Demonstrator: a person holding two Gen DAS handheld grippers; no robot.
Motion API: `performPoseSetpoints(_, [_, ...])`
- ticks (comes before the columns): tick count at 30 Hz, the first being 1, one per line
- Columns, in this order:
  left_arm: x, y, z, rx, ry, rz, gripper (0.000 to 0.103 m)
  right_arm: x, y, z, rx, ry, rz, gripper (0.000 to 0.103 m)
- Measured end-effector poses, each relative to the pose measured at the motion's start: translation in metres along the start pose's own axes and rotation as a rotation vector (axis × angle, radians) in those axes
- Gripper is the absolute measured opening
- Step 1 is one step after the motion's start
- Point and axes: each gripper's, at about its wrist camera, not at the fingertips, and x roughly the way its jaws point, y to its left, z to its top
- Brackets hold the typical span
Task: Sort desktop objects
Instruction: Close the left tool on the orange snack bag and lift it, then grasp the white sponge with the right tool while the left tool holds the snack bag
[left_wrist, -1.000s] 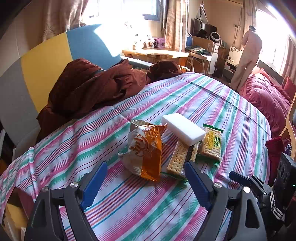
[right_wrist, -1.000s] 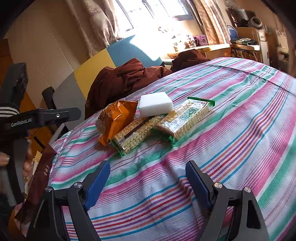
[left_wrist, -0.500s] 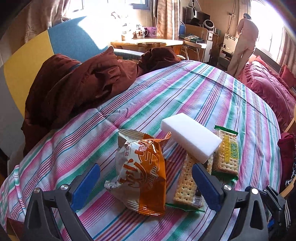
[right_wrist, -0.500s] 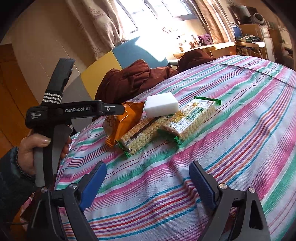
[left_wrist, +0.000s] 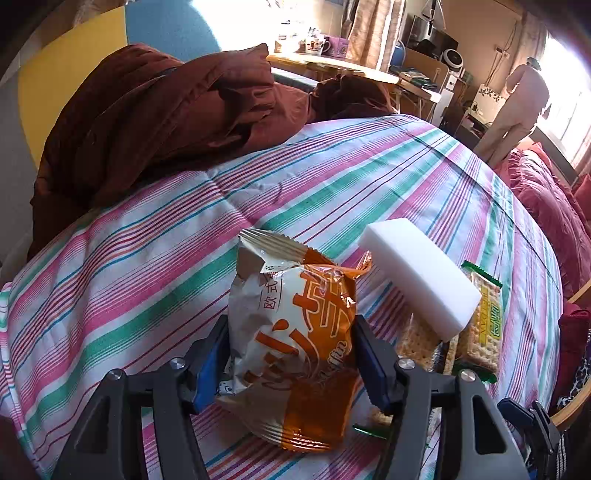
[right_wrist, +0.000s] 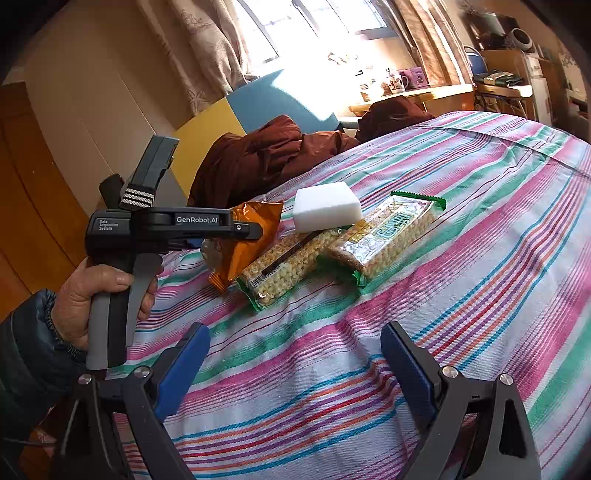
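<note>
Left wrist view shows the left hand-held gripper (left_wrist: 291, 363) with its blue pads pressed against both sides of an orange-and-white snack packet (left_wrist: 295, 343), clamped on its lower half. The packet lies on a striped bedspread (left_wrist: 147, 266) (pink, green and white bands), not on a bench. Just to its right, a white sponge block (left_wrist: 421, 271) rests across two cracker packs (left_wrist: 484, 321). A brown quilt (left_wrist: 159, 114) is heaped at the far end of the bed. A person (left_wrist: 517, 107) stands by the window in the background.

Right wrist view shows the right hand-held gripper (right_wrist: 295, 365) with its fingers spread wide apart, holding nothing, hovering over bare bedspread near the cracker packs. A hand (right_wrist: 96, 299) in a dark sleeve grips the handle of the left tool.
</note>
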Motion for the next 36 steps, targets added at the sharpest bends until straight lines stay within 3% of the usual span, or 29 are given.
performPoseSetpoints(9, [-0.024,0.01,-0.034,-0.105,0.005,0.038,0.063,-0.001,0.001,0.0,-0.004,0.004,-0.004,0.095])
performPoseSetpoints(15, [-0.057,0.009,-0.083,-0.154,-0.032,0.045,0.063,0.0,0.002,-0.001,-0.006,0.008,-0.006,0.095])
performPoseSetpoints(24, [-0.106,-0.004,-0.157,-0.137,-0.088,0.021,0.063,-0.001,0.006,0.004,-0.021,0.033,-0.039,0.091])
performPoseSetpoints(32, [-0.117,-0.003,-0.177,-0.145,-0.131,-0.021,0.063,0.013,0.026,0.056,-0.118,0.006,-0.112,0.086])
performPoseSetpoints(36, [-0.114,0.0,-0.177,-0.153,-0.145,-0.045,0.063,0.039,0.027,0.09,-0.162,0.036,-0.163,0.086])
